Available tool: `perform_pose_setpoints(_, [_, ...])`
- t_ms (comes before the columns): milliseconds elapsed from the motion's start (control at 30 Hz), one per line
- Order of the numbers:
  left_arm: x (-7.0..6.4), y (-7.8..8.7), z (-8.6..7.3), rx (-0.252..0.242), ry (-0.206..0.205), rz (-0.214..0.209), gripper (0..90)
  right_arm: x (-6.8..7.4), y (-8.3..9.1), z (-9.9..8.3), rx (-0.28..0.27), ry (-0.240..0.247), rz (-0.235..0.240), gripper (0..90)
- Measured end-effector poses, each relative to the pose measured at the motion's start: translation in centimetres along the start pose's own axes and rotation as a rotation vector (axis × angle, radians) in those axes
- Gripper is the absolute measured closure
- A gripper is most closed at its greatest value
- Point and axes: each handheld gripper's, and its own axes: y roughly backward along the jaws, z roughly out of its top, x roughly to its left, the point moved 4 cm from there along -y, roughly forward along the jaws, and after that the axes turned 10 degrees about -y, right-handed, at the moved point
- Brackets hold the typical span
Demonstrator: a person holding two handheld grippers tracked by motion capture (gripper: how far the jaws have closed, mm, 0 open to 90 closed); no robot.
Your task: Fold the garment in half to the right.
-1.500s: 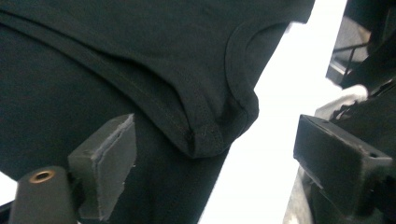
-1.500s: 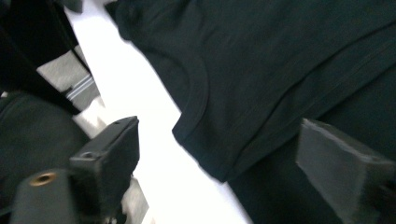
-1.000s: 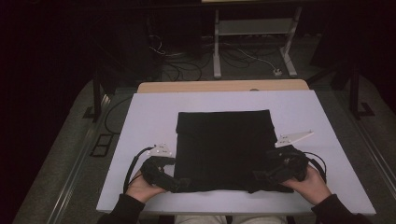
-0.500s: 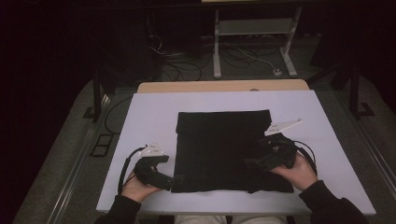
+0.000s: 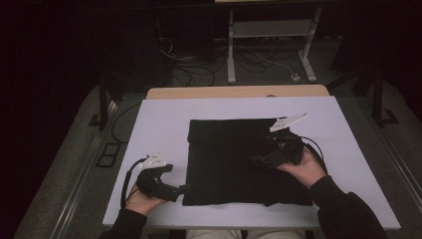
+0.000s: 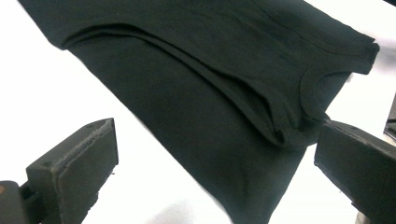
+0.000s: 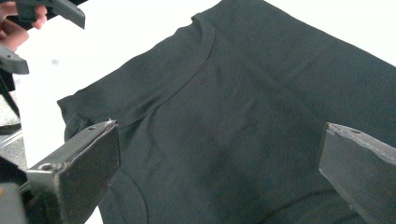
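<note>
While both grippers [image 5: 181,189] [image 5: 255,160] gape empty over the folded black shirt [image 5: 234,154], each should pinch one corner cleanly before lifting evenly.

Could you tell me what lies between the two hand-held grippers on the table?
In the high view, only the black folded garment lies between the left hand-held gripper at its near-left corner and the right hand-held gripper above its right half.
</note>
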Motion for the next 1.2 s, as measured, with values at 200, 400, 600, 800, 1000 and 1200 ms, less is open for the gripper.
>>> perform_pose_setpoints(200, [0.1,0.0,-0.6,0.011,0.002,-0.001,0.0,0.1,-1.0,1.6,0.003,0.02,0.003,0.0])
perform_pose_setpoints(400, [0.0,0.1,-1.1,0.016,-0.016,-0.001,0.0,0.0,-2.1,3.2,0.005,0.037,-0.002,0.0])
perform_pose_setpoints(600, [-0.4,0.0,-1.5,0.024,-0.024,-0.007,0.0,-0.2,-3.0,5.0,-0.002,0.043,-0.002,0.0])
perform_pose_setpoints(800, [-0.8,-0.4,-2.1,0.049,-0.039,-0.025,0.0,-0.5,-4.1,6.7,-0.008,0.044,-0.002,0.0])
perform_pose_setpoints(1000, [-1.3,-0.7,-2.5,0.068,-0.046,-0.04,0.0,-0.7,-5.5,8.0,-0.009,0.045,-0.006,0.0])
perform_pose_setpoints(1200, [-1.7,-0.9,-2.7,0.083,-0.054,-0.058,0.0,-0.9,-6.9,8.7,0.0,0.049,-0.006,0.0])
